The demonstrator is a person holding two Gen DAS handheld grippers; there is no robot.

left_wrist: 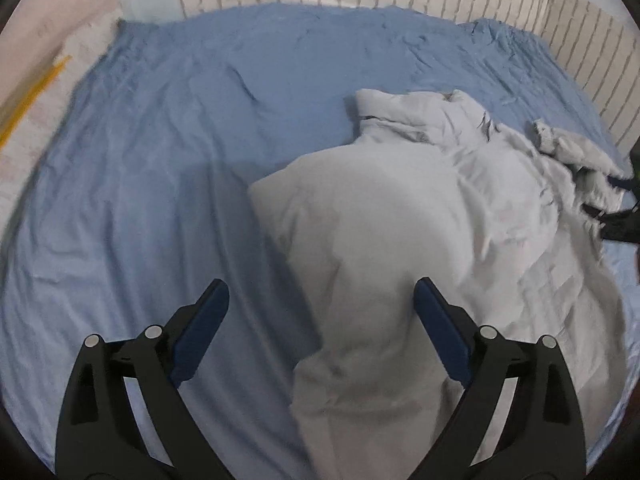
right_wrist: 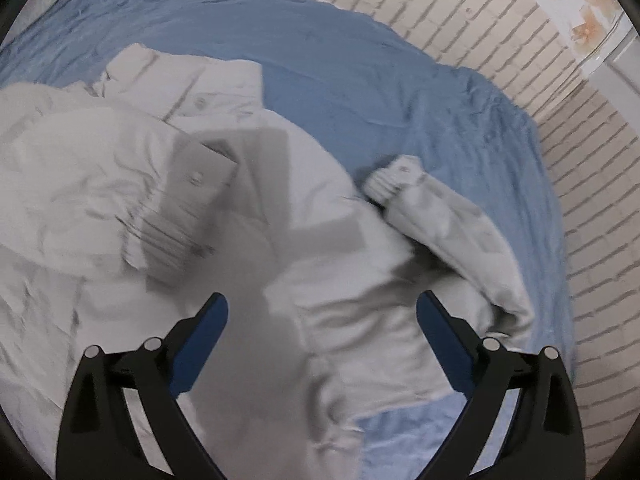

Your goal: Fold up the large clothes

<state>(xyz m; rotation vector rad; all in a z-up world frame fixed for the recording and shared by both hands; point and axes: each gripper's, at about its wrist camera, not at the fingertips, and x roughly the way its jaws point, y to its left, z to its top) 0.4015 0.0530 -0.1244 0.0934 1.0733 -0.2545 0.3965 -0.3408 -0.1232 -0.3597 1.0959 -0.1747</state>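
Left tongs (left_wrist: 322, 300) spread wide, nothing between them, above the edge of a pale grey jacket (left_wrist: 400, 216). Right tongs (right_wrist: 322, 312) equally wide and empty, over the jacket (right_wrist: 200, 208) body. Jacket lies crumpled on the blue bed sheet (left_wrist: 160, 160), one sleeve cuff (right_wrist: 394, 178) resting on the sheet (right_wrist: 360, 80).

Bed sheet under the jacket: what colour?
Plain blue sheet, wrinkled, no pattern. Left wrist view shows it best; the jacket is light grey.
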